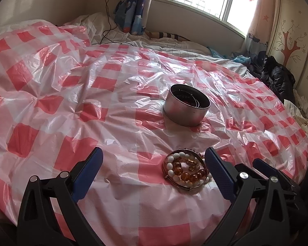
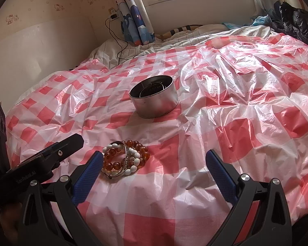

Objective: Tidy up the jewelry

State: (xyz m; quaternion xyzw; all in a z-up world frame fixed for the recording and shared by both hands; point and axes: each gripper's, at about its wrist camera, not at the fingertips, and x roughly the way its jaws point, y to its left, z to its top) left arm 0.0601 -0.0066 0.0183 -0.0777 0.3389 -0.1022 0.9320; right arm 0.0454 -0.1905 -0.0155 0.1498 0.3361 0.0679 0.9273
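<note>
A pile of jewelry (image 1: 185, 169) lies on the checkered plastic sheet: amber bead bracelets, a white bead bracelet and a metal bangle. It also shows in the right wrist view (image 2: 124, 158). A round metal tin (image 1: 185, 107) stands open behind it, with thin metal rings inside; it shows in the right wrist view too (image 2: 154, 96). My left gripper (image 1: 154, 160) is open, its right finger close beside the pile. My right gripper (image 2: 154, 162) is open, its left finger next to the pile. Both are empty.
The red-and-white plastic sheet (image 1: 71, 102) covers a bed. A white quilt and a black cable (image 2: 121, 47) lie at the far side by the wall. Dark clothes (image 1: 277, 75) are heaped at the right edge. The left gripper's body (image 2: 41, 160) shows at lower left.
</note>
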